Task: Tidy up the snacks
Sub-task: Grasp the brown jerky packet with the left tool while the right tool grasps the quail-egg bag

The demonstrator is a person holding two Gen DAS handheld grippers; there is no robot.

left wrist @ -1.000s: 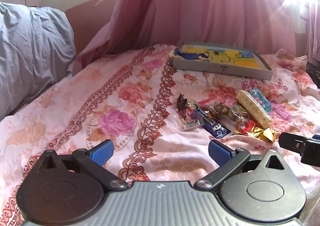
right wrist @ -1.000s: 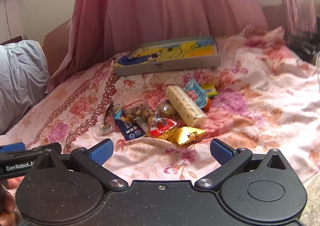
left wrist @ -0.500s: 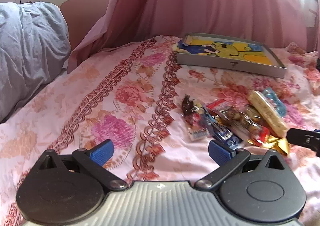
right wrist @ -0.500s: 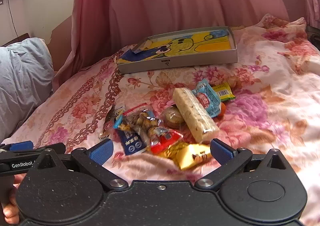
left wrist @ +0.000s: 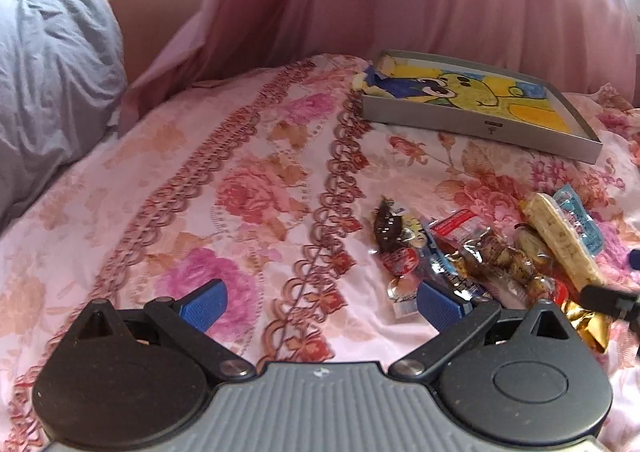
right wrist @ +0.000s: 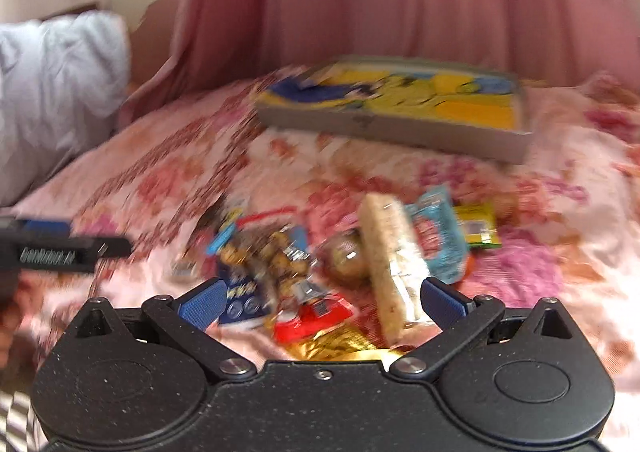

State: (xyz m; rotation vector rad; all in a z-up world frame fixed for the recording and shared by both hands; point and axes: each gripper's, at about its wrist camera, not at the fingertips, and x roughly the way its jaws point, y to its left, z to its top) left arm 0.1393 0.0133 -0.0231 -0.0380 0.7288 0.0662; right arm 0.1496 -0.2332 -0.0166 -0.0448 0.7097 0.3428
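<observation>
Meanwhile, in the left view your left gripper (left wrist: 318, 302) had dropped lower over the bed (left wrist: 200, 188), spread wide and empty, snacks (left wrist: 480, 252) just to its right. In the right view your right gripper (right wrist: 320, 302), released too, had closed in over the pile, tray (right wrist: 392, 128) beyond; a first pick looked near.

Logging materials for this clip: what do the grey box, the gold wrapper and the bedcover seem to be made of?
Grey box: likely matte cardboard or thin metal; flat straight walls.
Gold wrapper: metallic foil, crinkled and glinting.
Bedcover: soft printed fabric, wrinkled, slight sheen.
</observation>
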